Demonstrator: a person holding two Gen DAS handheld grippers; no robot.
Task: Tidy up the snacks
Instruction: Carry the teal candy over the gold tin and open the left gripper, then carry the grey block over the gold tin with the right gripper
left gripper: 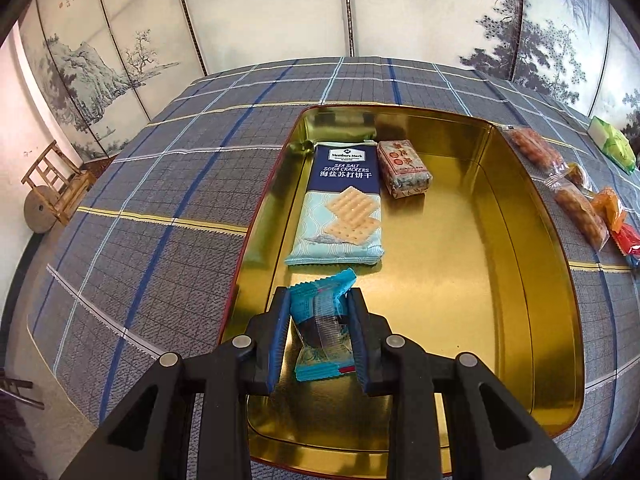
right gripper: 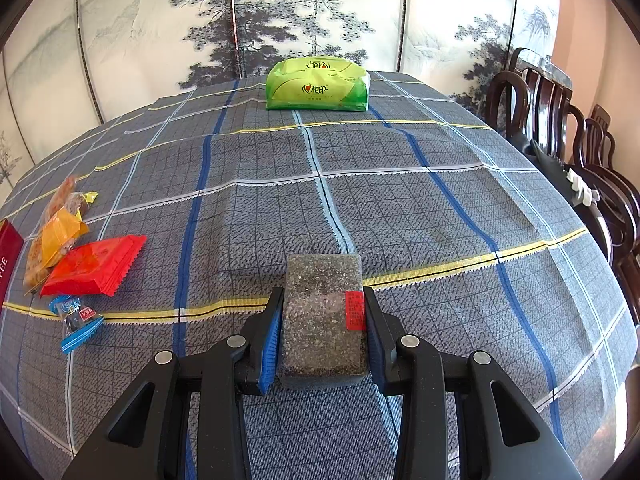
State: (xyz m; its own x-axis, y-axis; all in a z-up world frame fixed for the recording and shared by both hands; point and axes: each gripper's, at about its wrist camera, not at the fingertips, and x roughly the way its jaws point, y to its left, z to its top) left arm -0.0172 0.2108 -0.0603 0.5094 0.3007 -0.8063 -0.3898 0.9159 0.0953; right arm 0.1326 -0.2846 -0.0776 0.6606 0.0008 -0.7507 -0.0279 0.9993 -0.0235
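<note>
My left gripper is shut on a small blue-wrapped snack and holds it over the near end of an open gold tin. Inside the tin lie a blue pack of sea salt soda crackers and a small patterned paper-wrapped block. My right gripper is shut on a dark grey speckled snack bar with a red label, just above the checked tablecloth. Loose snacks lie on the cloth to the left: a red packet, an orange packet and a small blue packet.
A green tissue pack sits at the table's far edge. Clear bags of brown snacks lie right of the tin. Dark wooden chairs stand at the right. A painted folding screen stands behind the table.
</note>
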